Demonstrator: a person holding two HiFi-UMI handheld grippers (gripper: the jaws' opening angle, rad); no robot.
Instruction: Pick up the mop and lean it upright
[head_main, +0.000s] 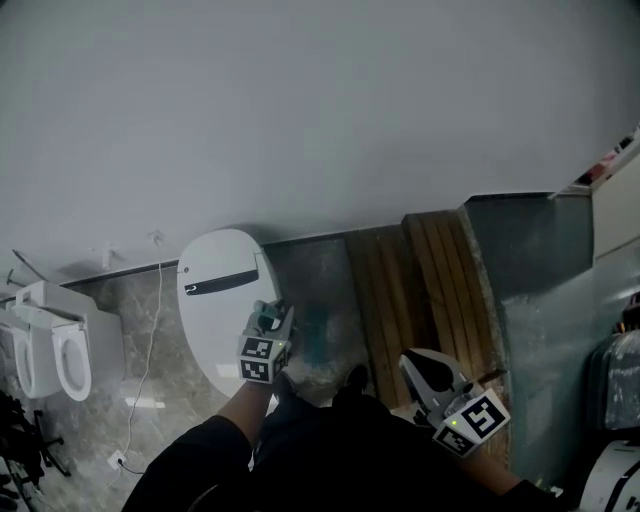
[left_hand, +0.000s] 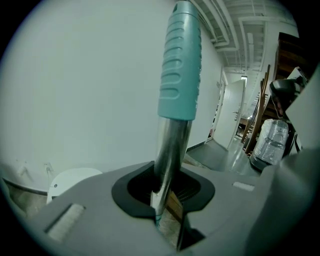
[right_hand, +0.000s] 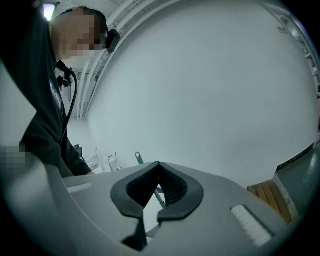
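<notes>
Teal-gripped mop (left_hand: 179, 65) rises near-upright, its metal shaft clamped in my left gripper (left_hand: 164, 199). That forearm reaches forward at near left, beside a white oval object (head_main: 215, 300). My right gripper (right_hand: 159, 172) is closed and empty, near right by the wooden slats (head_main: 420, 290).

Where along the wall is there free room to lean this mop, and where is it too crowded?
Freest: the bare wall and floor strip between the white oval lid and the wooden boards. The floor between the toilet and the lid is open too, but a white cable crosses it. Right of the boards it is crowded.
</notes>
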